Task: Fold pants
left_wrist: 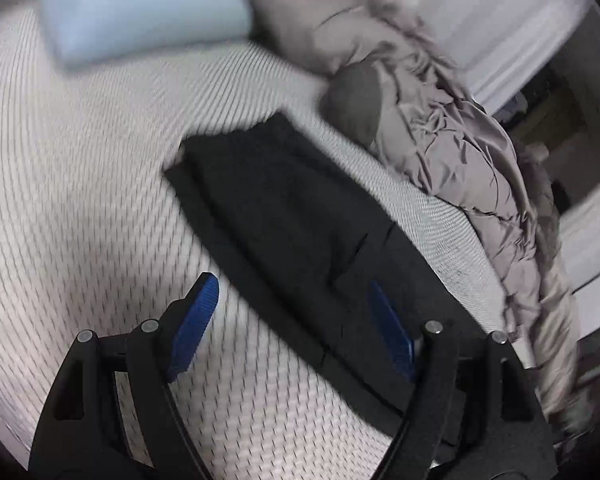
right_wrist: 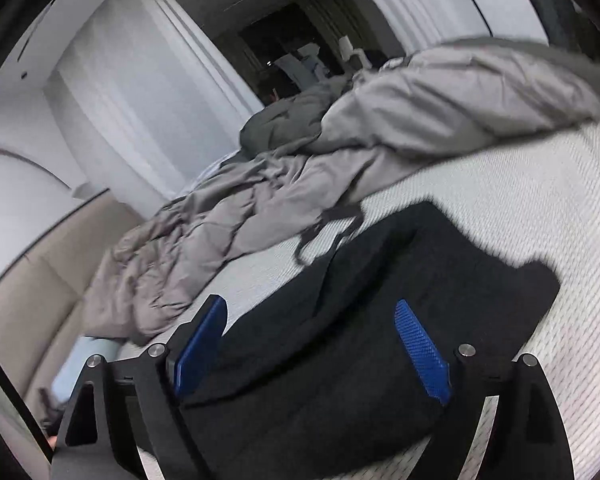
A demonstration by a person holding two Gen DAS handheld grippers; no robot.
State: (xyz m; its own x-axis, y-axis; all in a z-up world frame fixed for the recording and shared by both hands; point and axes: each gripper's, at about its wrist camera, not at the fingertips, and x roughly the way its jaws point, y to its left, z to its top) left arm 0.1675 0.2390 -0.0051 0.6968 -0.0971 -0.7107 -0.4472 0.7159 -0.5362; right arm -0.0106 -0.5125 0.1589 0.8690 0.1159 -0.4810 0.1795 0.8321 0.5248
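The black pants point(left_wrist: 292, 216) lie flat on the white ribbed mattress point(left_wrist: 80, 200), stretched as a long strip from the middle toward the lower right. My left gripper point(left_wrist: 292, 292) is open above their near part, with one blue pad point(left_wrist: 194, 320) over the mattress and the other over the cloth. In the right wrist view the pants point(right_wrist: 380, 320) fill the lower middle, with a dark drawstring point(right_wrist: 324, 228) trailing onto the mattress point(right_wrist: 520, 208). My right gripper point(right_wrist: 312, 308) is open just above the pants and holds nothing.
A crumpled grey duvet point(left_wrist: 460, 152) is bunched along the bed's far side; it also shows in the right wrist view point(right_wrist: 300, 168). A light blue pillow point(left_wrist: 140, 8) lies at the head. White curtains point(right_wrist: 140, 80) and a beige wall stand beyond the bed.
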